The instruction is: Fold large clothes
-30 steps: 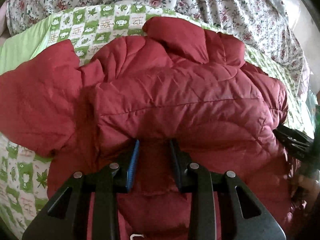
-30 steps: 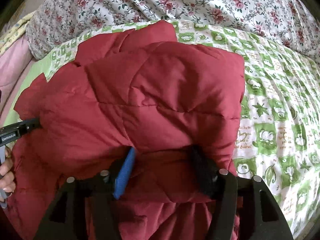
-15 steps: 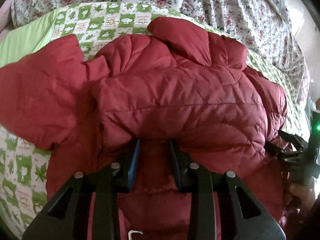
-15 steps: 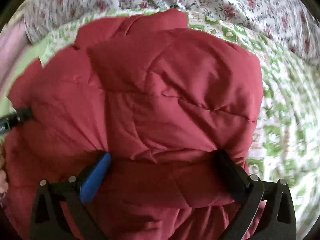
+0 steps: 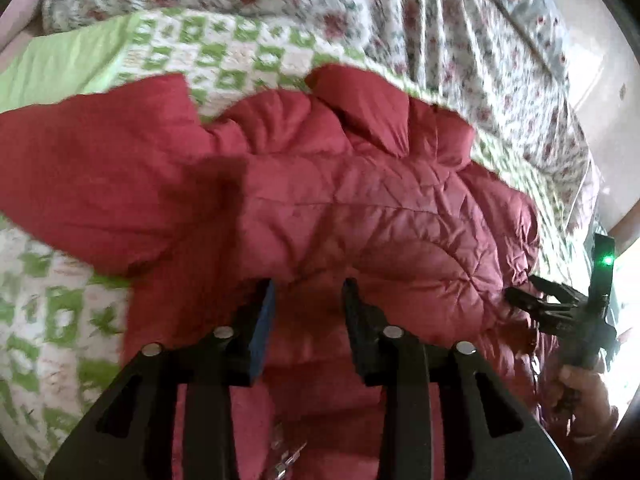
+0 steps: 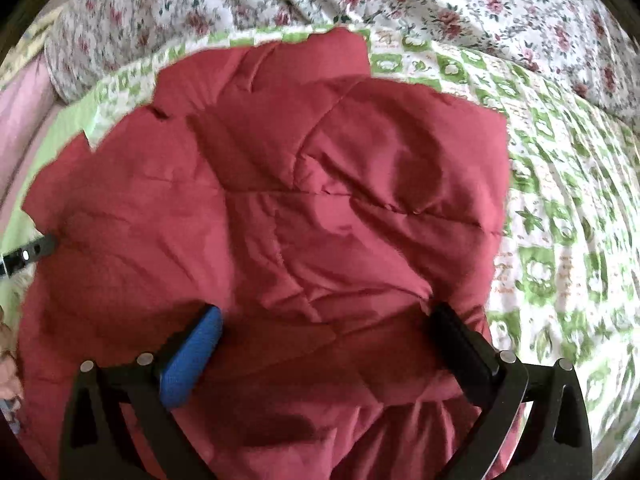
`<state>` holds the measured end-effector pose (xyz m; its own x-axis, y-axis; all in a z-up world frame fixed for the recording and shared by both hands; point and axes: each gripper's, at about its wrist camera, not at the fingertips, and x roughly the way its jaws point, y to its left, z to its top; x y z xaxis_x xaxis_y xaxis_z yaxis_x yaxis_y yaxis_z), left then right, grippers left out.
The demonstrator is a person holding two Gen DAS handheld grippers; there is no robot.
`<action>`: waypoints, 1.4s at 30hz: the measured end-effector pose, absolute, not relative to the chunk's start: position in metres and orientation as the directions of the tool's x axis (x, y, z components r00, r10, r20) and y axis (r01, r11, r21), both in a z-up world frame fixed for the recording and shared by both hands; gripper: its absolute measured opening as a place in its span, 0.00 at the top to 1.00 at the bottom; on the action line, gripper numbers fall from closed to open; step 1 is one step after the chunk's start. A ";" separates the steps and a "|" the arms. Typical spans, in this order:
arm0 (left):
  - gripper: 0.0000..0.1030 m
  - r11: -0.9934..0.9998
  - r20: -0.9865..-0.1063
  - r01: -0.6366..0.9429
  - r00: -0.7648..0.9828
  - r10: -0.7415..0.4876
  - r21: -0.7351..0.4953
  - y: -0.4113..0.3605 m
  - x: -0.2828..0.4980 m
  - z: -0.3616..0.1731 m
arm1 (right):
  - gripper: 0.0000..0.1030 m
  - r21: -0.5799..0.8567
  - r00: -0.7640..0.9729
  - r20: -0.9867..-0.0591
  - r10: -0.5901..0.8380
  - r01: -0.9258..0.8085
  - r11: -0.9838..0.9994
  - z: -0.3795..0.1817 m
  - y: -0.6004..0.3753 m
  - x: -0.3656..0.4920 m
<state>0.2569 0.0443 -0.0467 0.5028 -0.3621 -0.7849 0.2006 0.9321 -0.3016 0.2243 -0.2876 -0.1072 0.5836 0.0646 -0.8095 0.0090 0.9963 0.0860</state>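
Note:
A dark red quilted puffer jacket [image 5: 360, 208] lies folded over on a green-and-white checked quilt [image 5: 224, 48]. My left gripper [image 5: 308, 292] is shut on a fold of the jacket's near edge, with fabric bunched between its fingers. In the right wrist view the jacket [image 6: 300, 200] fills the middle; my right gripper [image 6: 328, 316] is wide open with the jacket's edge lying loose between its fingers. The right gripper also shows at the right edge of the left wrist view [image 5: 560, 308], beside the jacket. One sleeve [image 5: 88, 168] sticks out to the left.
A floral bedspread [image 6: 440, 8] lies heaped at the far side of the bed. A pink cloth [image 6: 20, 112] lies at the left edge. The left gripper's tool shows at the left border of the right wrist view [image 6: 28, 254].
My right gripper opened wide and let go of the jacket's edge. My left gripper kept its hold and drew back a little, so more quilt shows behind the jacket.

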 end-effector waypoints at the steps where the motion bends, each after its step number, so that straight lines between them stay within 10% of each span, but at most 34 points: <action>1: 0.61 0.936 -0.781 0.187 0.516 -0.353 -0.299 0.052 0.254 -0.043 | 0.00 0.099 0.592 -0.803 0.074 0.010 0.995 -0.103 -0.288 0.220; 42: 0.49 0.728 -0.765 -0.430 0.613 -0.199 -0.534 0.345 0.338 -0.093 | 0.00 0.185 0.617 -0.733 0.286 -0.224 0.957 -0.064 -0.210 0.122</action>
